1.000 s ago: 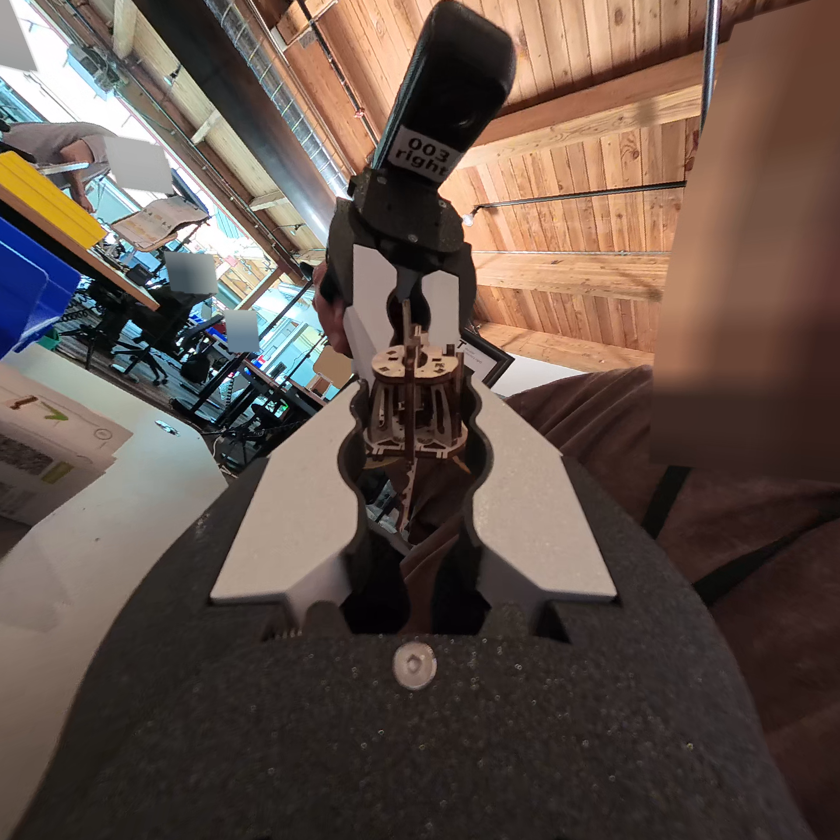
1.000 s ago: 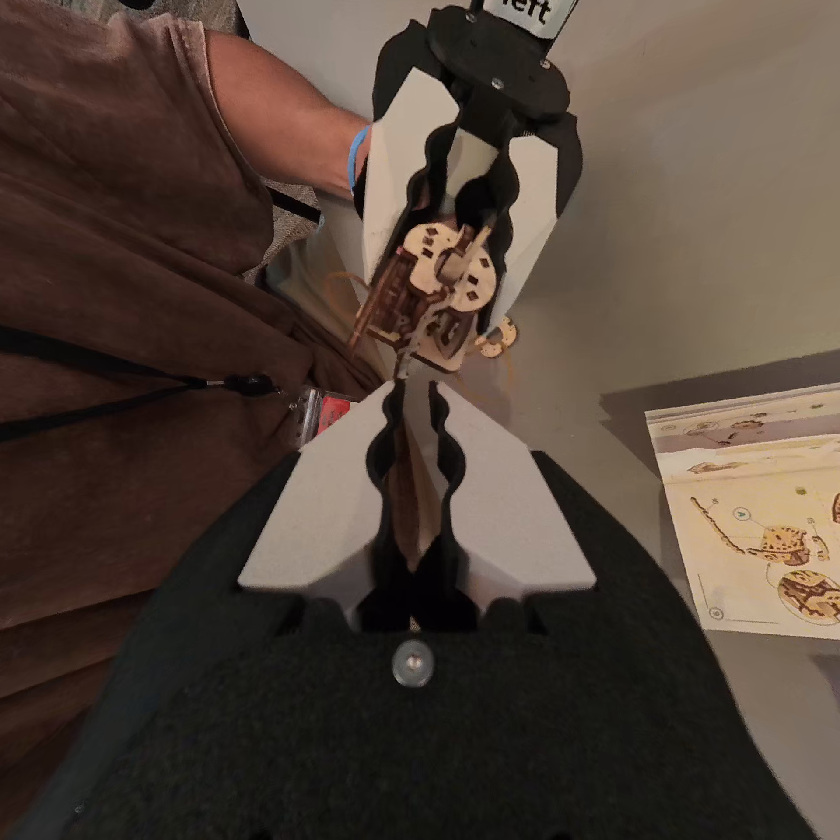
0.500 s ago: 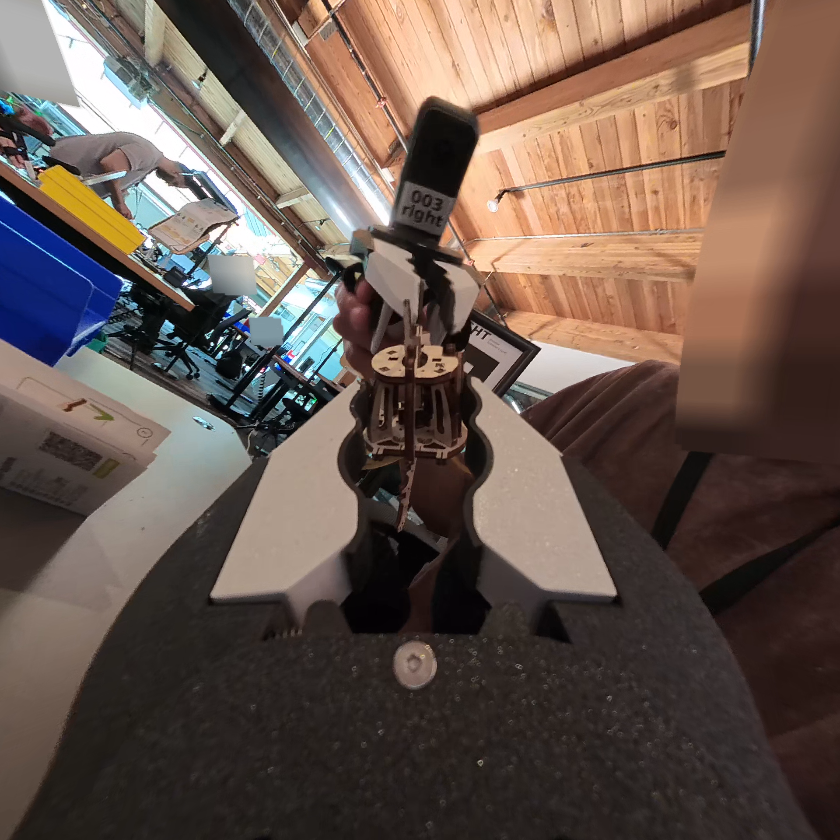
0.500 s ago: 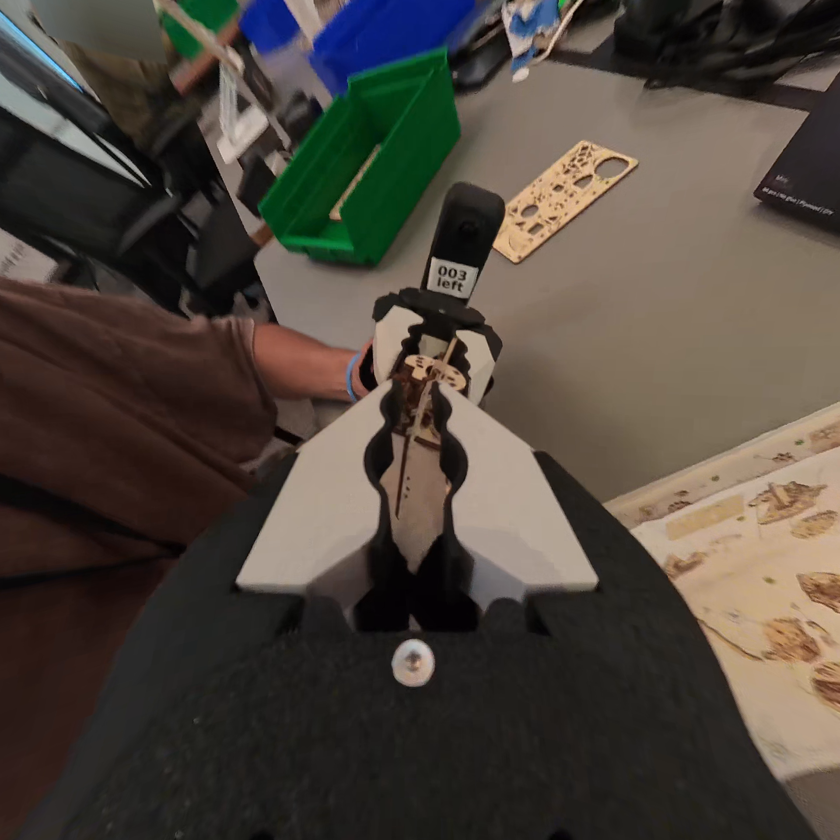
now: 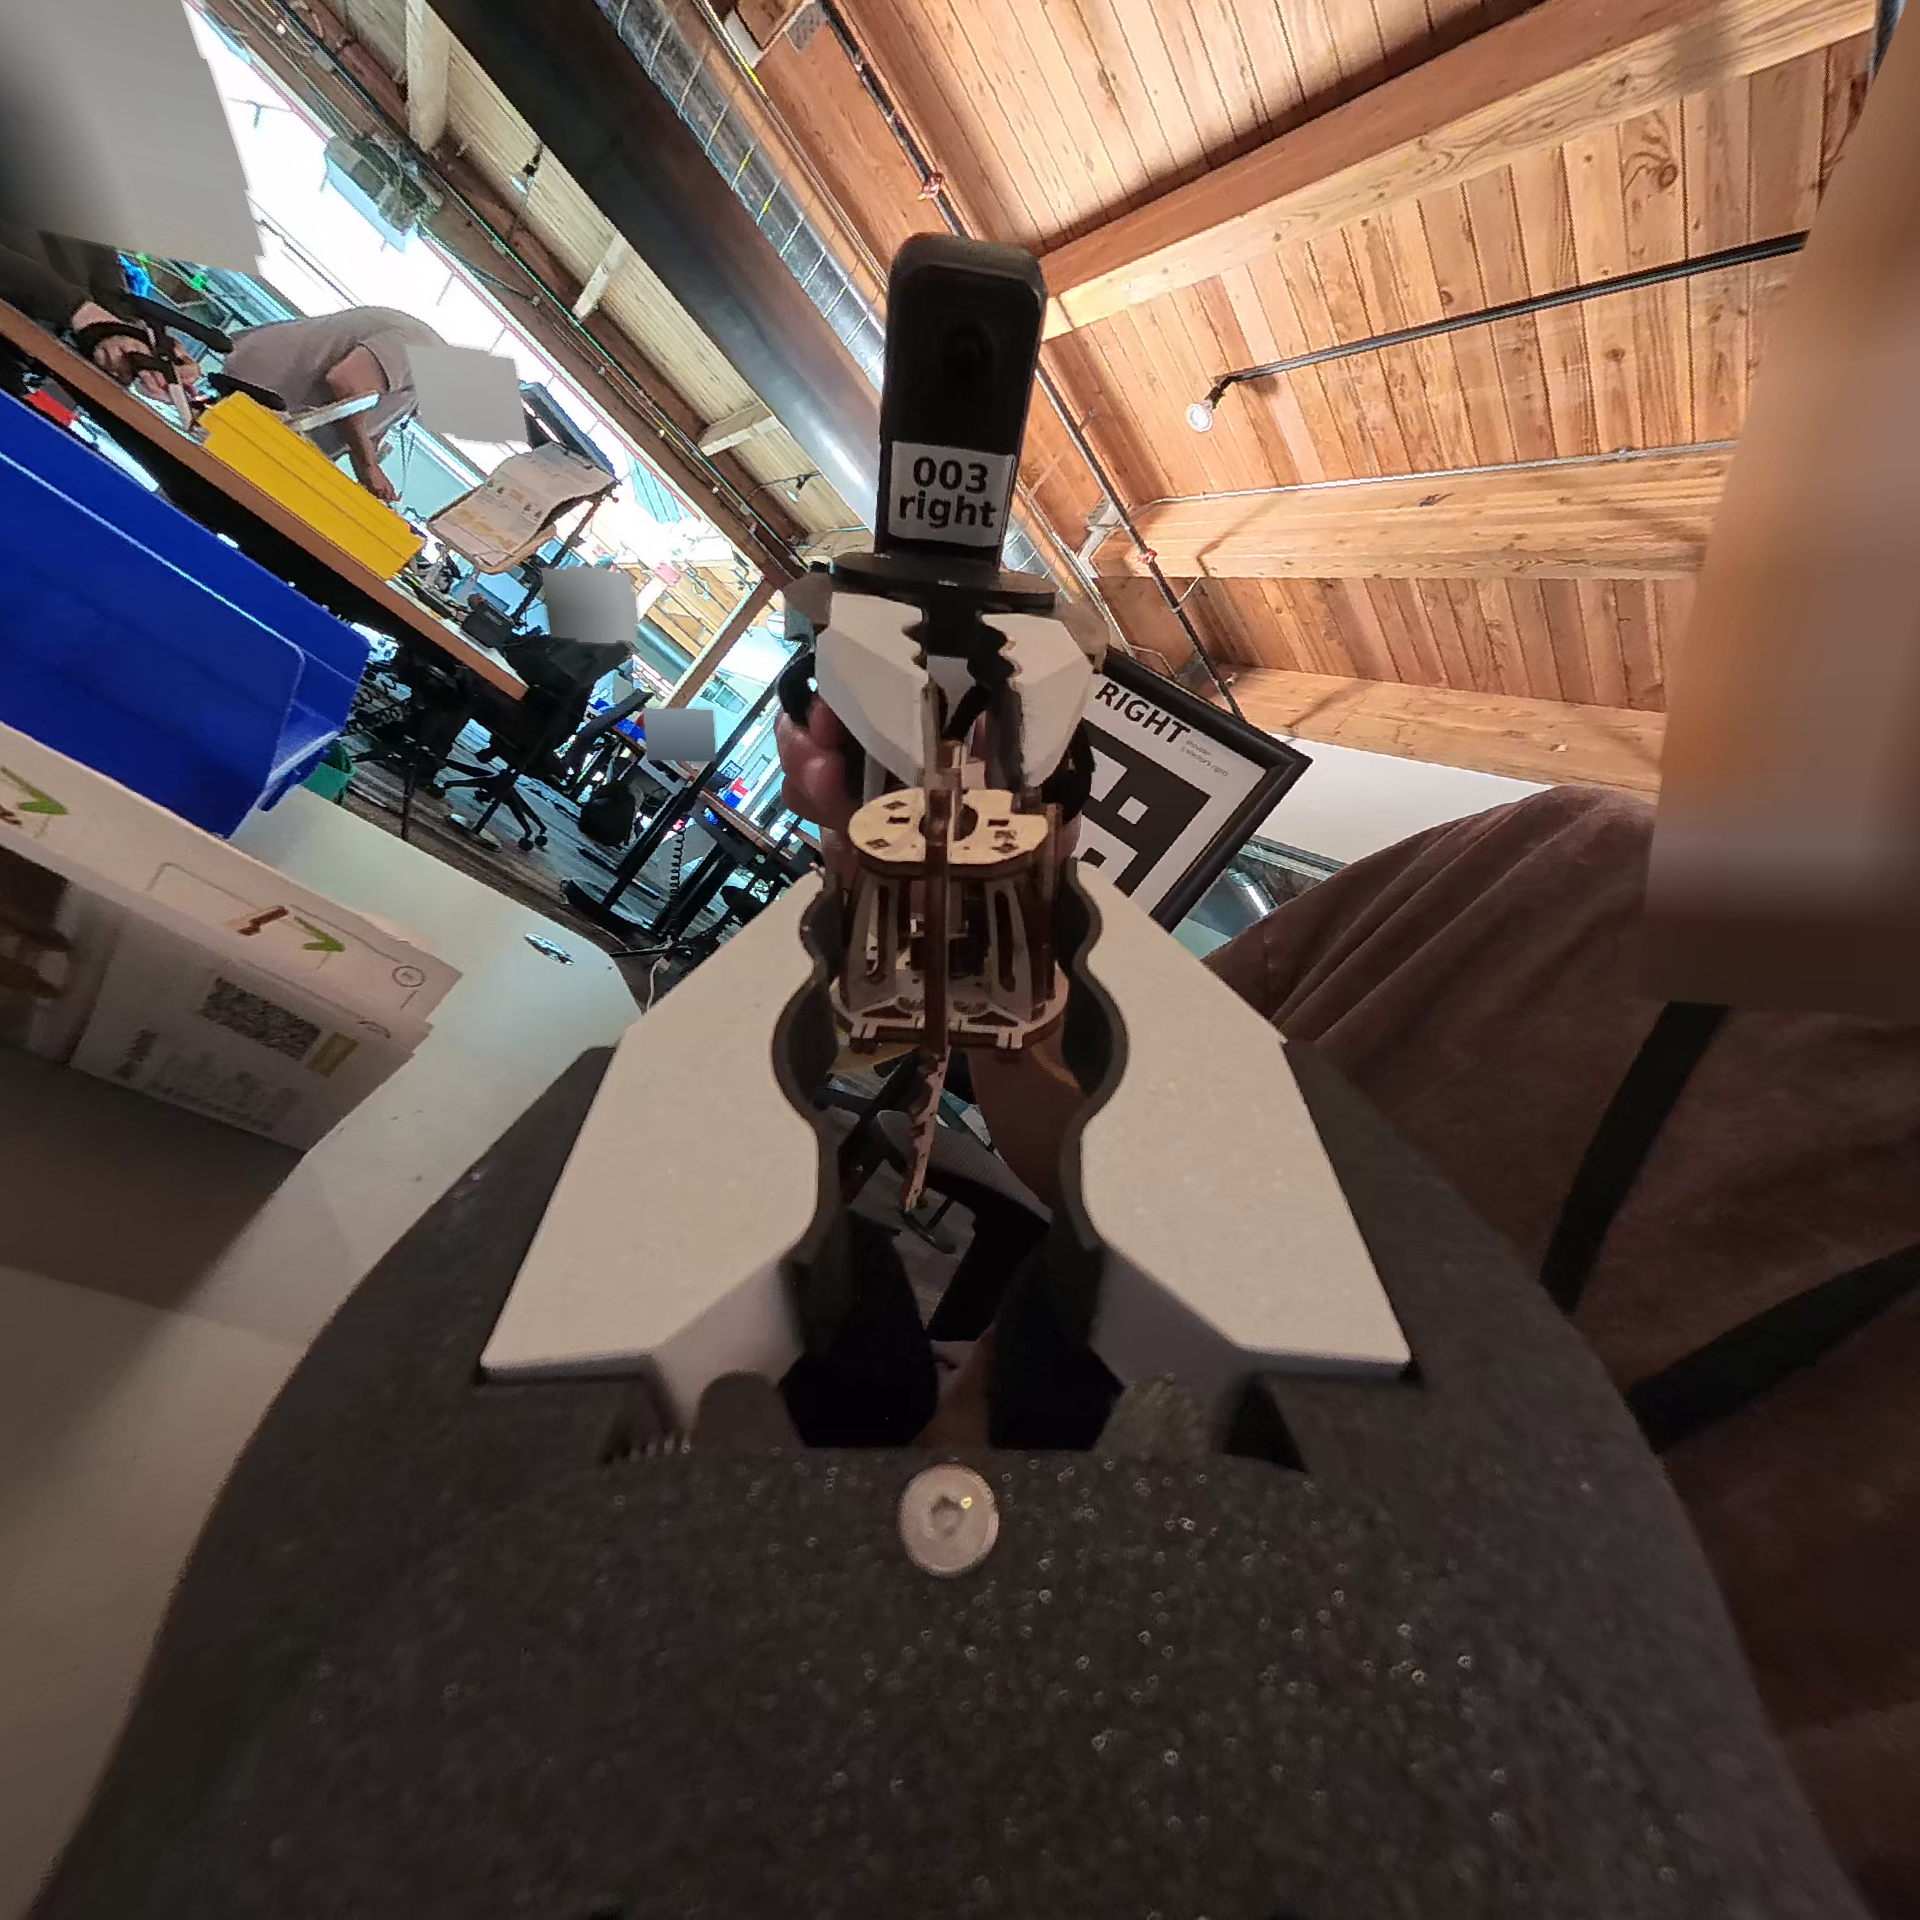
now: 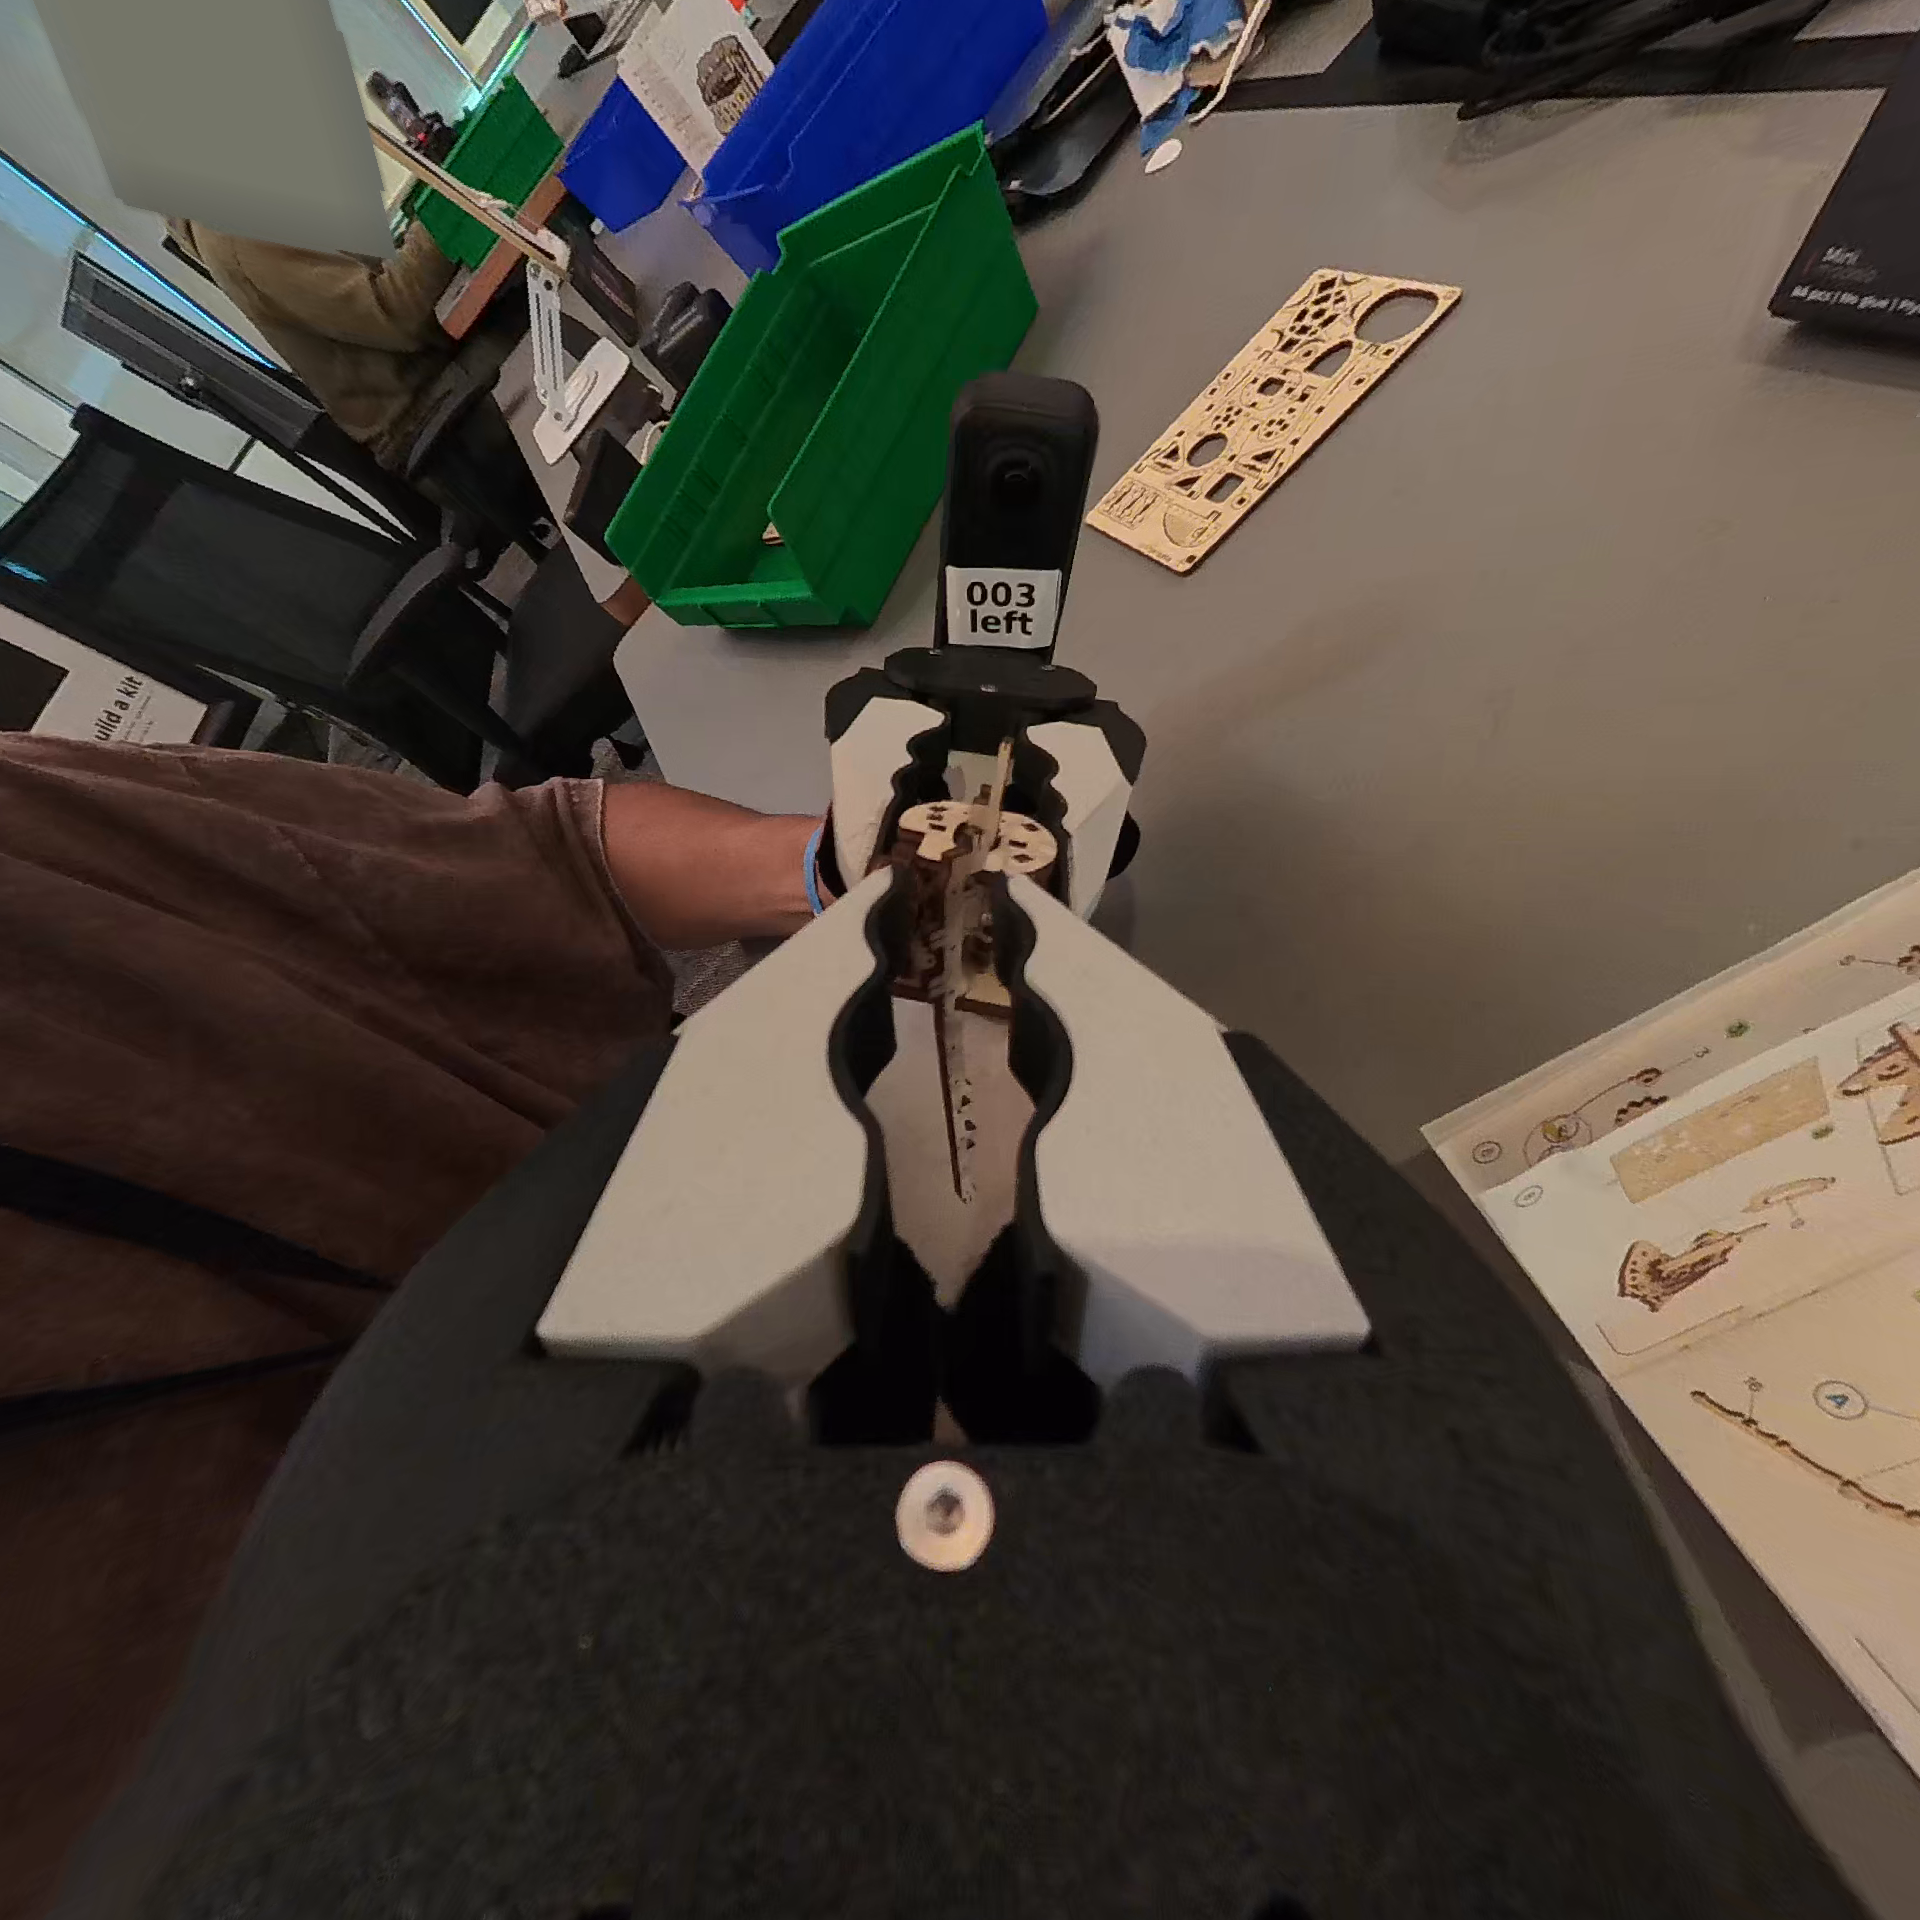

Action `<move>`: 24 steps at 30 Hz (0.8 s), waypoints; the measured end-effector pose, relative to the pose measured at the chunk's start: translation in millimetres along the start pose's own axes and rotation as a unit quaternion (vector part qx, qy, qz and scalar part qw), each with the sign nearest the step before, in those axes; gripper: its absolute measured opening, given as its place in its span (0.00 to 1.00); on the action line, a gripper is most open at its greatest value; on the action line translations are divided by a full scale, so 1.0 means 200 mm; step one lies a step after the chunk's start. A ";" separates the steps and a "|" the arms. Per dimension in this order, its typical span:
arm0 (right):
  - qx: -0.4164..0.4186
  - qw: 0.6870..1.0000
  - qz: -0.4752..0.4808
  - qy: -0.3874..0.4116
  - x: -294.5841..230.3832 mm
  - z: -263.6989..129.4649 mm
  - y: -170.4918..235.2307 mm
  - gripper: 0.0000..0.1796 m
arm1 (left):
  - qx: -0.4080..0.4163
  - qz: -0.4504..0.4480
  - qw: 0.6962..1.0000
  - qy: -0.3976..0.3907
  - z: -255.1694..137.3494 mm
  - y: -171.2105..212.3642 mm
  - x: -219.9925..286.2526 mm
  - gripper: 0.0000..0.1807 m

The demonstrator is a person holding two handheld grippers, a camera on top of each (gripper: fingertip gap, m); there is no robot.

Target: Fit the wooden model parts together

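My left gripper [image 5: 945, 914] is shut on a small wooden cage-like assembly [image 5: 883, 831] with a round slotted top disc. A thin flat wooden strip [image 5: 923, 1122] runs through the assembly's middle, and its ends stick out on both sides. My right gripper [image 5: 961, 764] faces the left one head-on, close above the disc. In the right wrist view the strip [image 6: 961, 1122] stands edge-on in the narrow gap of my right gripper [image 6: 953, 883], with space on both sides. Beyond it is the assembly [image 6: 1029, 842] in the left gripper [image 6: 977, 831].
On the grey table [image 6: 1455, 779] lie a punched wooden parts sheet [image 6: 1278, 416], a green bin [image 6: 831, 416], blue bins [image 6: 831, 104], a dark box [image 6: 1860, 239] and an instruction sheet [image 6: 1714, 1195]. A printed box [image 5: 208, 987] lies at the left. The person's brown shirt [image 6: 260, 987] is close. Left and right tips are no more than a few centimetres apart.
Both grippers have swung together from pointing up and down to a more level line. The right gripper has drawn back a little along the strip, which stayed fixed in the assembly.
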State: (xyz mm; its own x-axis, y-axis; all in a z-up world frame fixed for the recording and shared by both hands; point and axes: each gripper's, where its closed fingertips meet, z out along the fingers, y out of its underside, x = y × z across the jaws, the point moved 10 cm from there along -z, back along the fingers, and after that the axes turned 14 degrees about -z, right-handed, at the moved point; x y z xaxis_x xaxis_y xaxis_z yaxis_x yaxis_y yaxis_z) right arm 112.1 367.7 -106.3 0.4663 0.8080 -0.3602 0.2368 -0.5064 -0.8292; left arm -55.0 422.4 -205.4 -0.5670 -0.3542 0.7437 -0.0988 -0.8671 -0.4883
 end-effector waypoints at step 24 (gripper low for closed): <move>0.005 1.000 0.023 0.002 0.02 0.01 0.01 0.01 | -0.007 0.007 1.000 -0.010 0.00 0.00 0.00 0.21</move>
State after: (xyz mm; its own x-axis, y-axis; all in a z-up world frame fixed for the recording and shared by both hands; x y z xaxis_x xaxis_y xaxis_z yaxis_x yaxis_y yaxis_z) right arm 111.9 370.8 -109.6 0.4801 0.7827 -0.3961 0.2073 -0.5400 -0.8157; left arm -54.6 421.7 -204.7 -0.5513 -0.3744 0.7456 -0.1022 -0.8566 -0.5057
